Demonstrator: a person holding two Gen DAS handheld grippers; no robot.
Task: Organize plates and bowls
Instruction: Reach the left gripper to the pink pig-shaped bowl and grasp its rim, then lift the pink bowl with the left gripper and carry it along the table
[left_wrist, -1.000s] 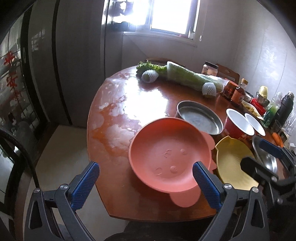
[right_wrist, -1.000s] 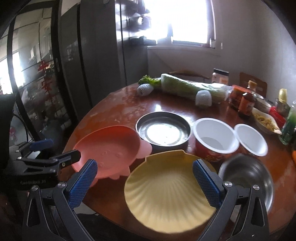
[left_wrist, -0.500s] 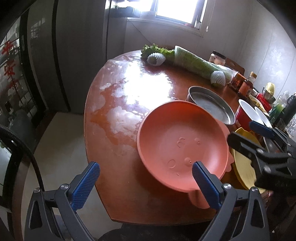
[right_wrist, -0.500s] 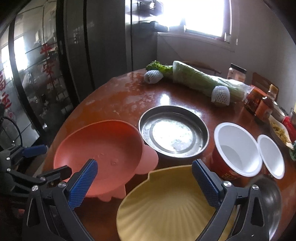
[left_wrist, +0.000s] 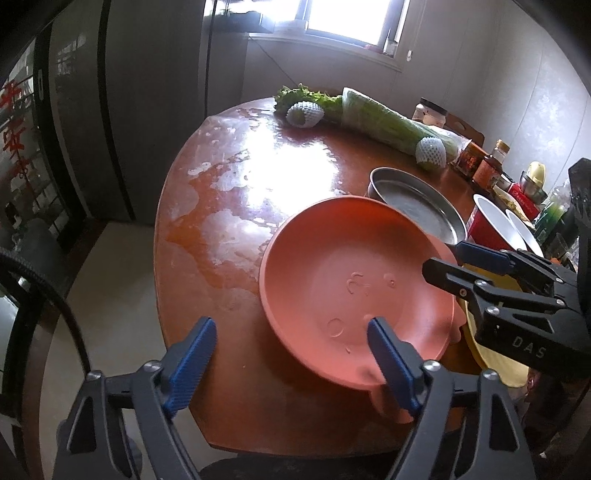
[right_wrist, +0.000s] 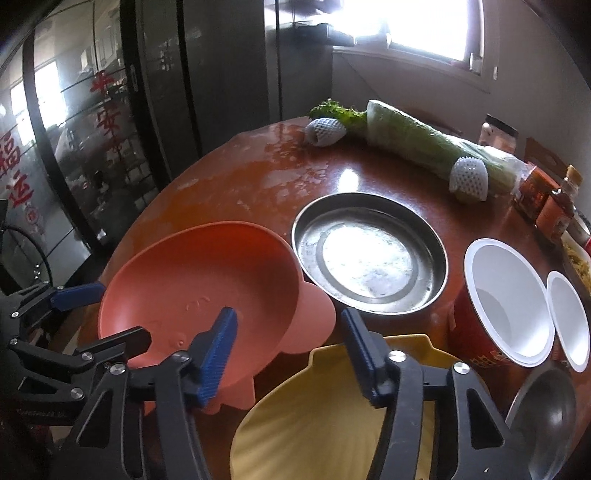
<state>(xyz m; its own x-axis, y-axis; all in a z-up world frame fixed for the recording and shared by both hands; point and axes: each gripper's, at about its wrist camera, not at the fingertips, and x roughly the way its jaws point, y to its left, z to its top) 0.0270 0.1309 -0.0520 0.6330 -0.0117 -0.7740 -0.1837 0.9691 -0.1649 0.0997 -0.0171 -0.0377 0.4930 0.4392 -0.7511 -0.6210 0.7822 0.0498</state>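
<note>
A pink pig-shaped plate (left_wrist: 347, 280) lies near the table's front edge; it also shows in the right wrist view (right_wrist: 199, 288). My left gripper (left_wrist: 288, 354) is open, its jaws straddling the plate's near-left rim. My right gripper (right_wrist: 288, 339) is open over the plate's right ear, next to a yellow shell-shaped plate (right_wrist: 325, 417). The right gripper shows in the left wrist view (left_wrist: 454, 258) at the plate's right rim. A steel pan (right_wrist: 369, 254) sits behind the pink plate.
A red cup with white inside (right_wrist: 506, 306), a small white bowl (right_wrist: 569, 317) and a steel bowl (right_wrist: 546, 410) stand at the right. Cabbage (right_wrist: 417, 144), netted fruits (right_wrist: 325, 131) and jars (right_wrist: 535, 192) line the back of the wooden table (left_wrist: 236, 184).
Both grippers moved forward onto the pink plate and their jaws have narrowed. The right gripper shifted left from over the yellow plate toward the pink plate's right rim.
</note>
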